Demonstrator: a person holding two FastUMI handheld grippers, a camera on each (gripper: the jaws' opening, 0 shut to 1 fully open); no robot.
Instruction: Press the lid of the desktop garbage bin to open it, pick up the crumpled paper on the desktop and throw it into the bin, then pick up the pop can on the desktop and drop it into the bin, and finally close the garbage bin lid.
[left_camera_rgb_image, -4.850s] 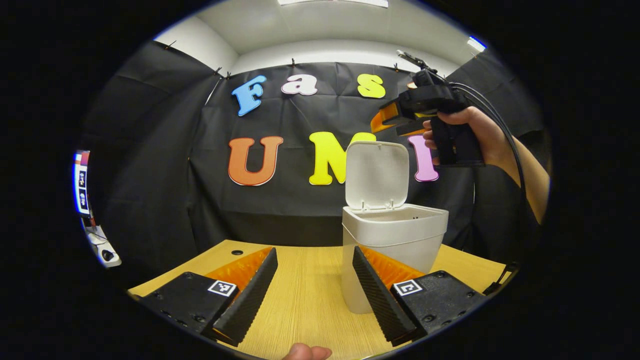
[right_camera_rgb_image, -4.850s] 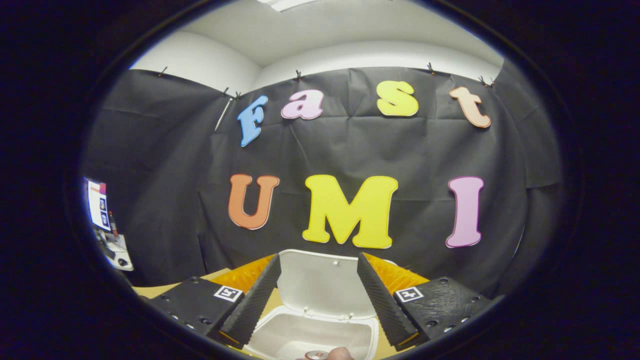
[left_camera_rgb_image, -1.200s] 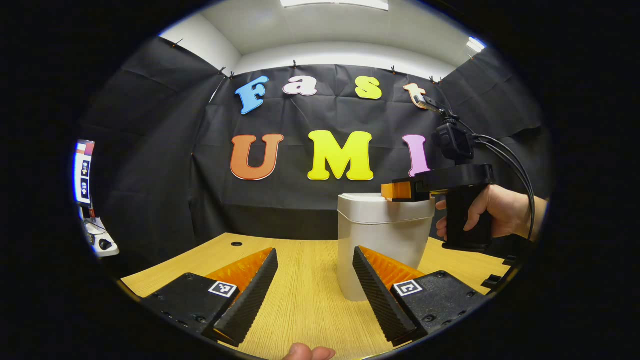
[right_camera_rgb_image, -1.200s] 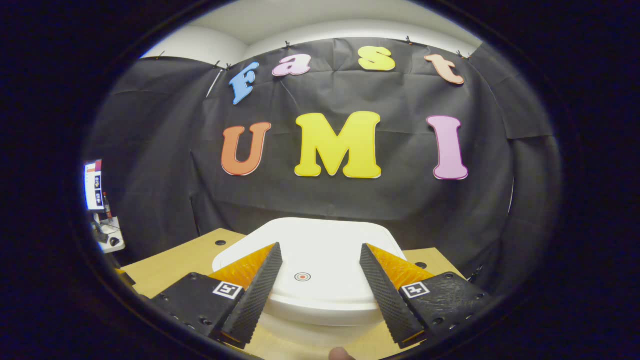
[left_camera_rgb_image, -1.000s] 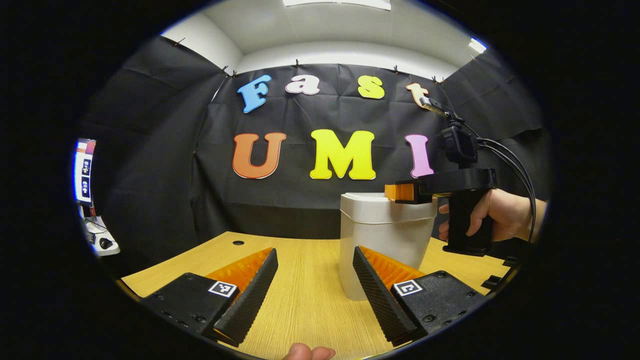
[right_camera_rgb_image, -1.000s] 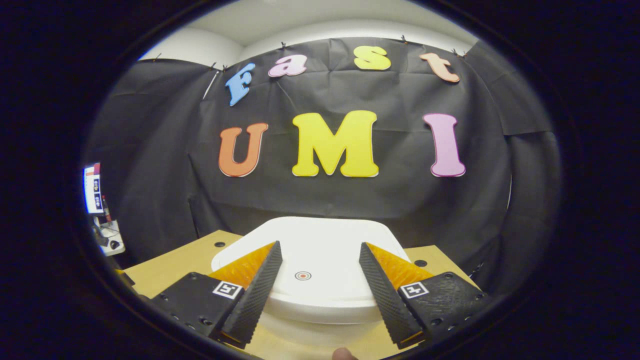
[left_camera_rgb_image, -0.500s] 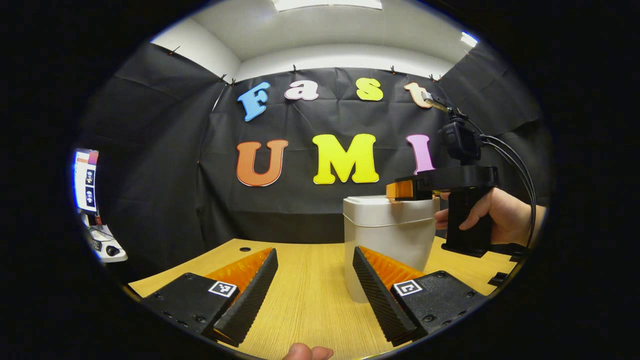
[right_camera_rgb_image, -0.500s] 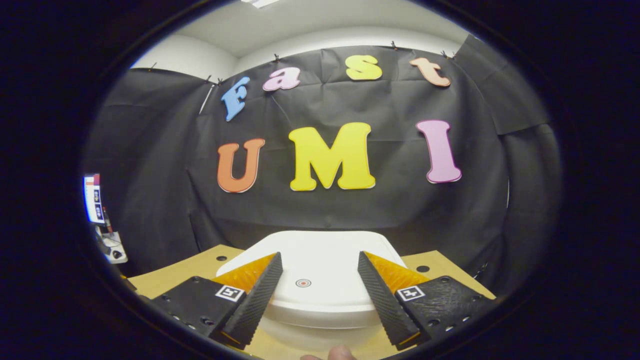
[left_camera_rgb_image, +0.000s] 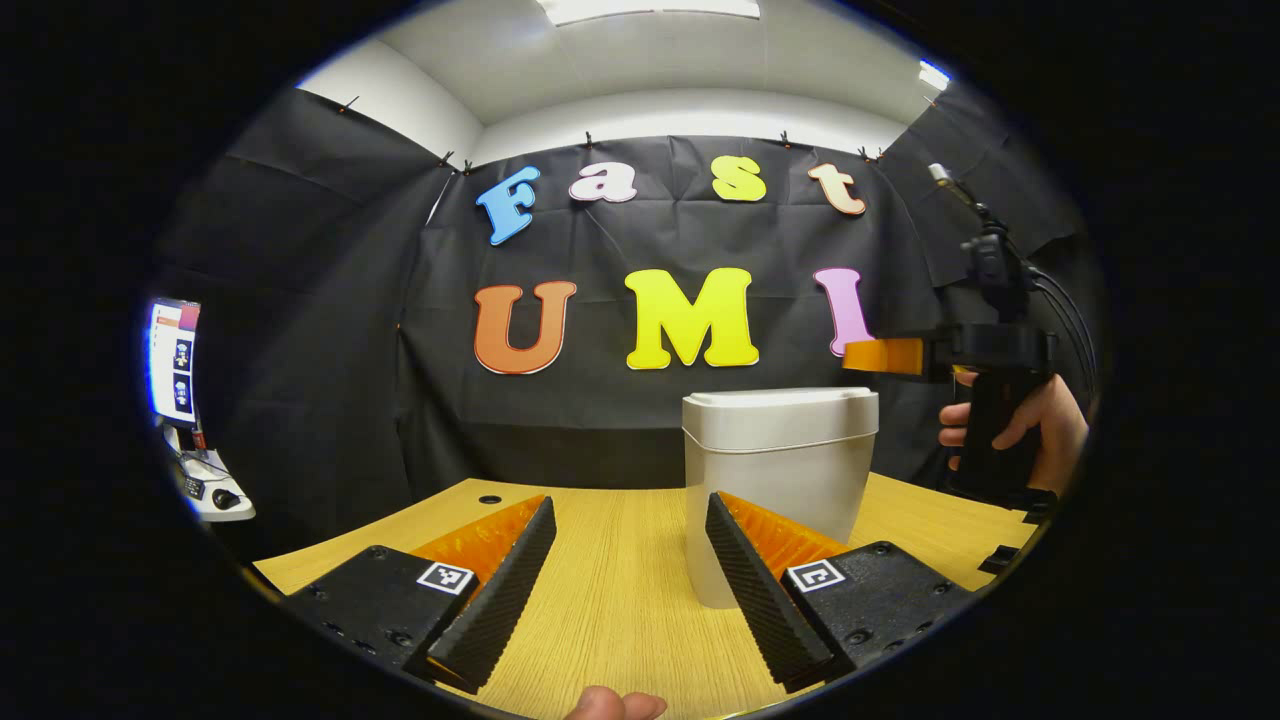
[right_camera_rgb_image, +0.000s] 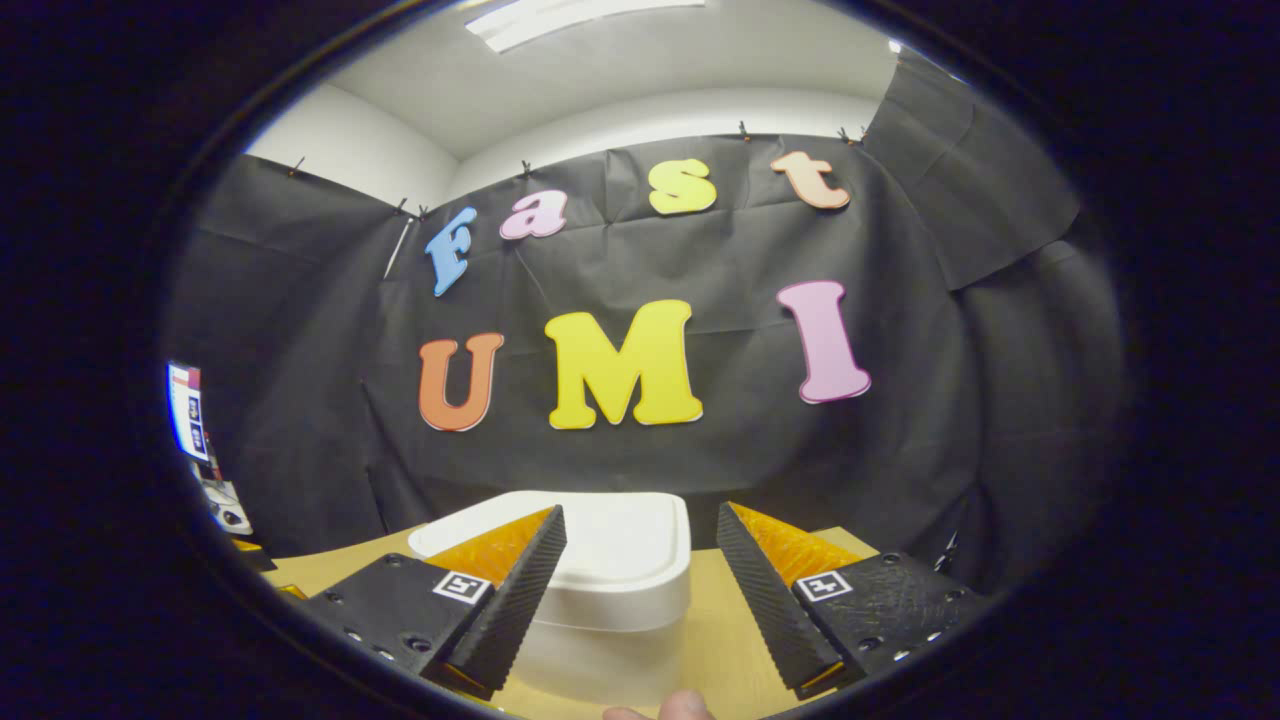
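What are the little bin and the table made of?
The bin looks like white plastic: smooth, matte, with rounded moulded edges on its shut lid. The table looks like light wood, with fine grain lines, though it could be a printed coating.

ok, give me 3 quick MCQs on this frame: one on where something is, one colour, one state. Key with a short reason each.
1. Seen from the left gripper view, where is the right gripper relative to the bin?
A. Up beside its right edge, apart from it
B. Pressing on its lid
C. Lying on the table

2. What colour is the bin?
A. Blue
B. White
C. Red

3. What state is the lid in?
A. Standing open
B. Removed
C. Closed flat

Key: 1 A, its fingers show clear of the bin's top corner. 2 B, body and lid are both white. 3 C, the lid sits flush on the rim in both views.
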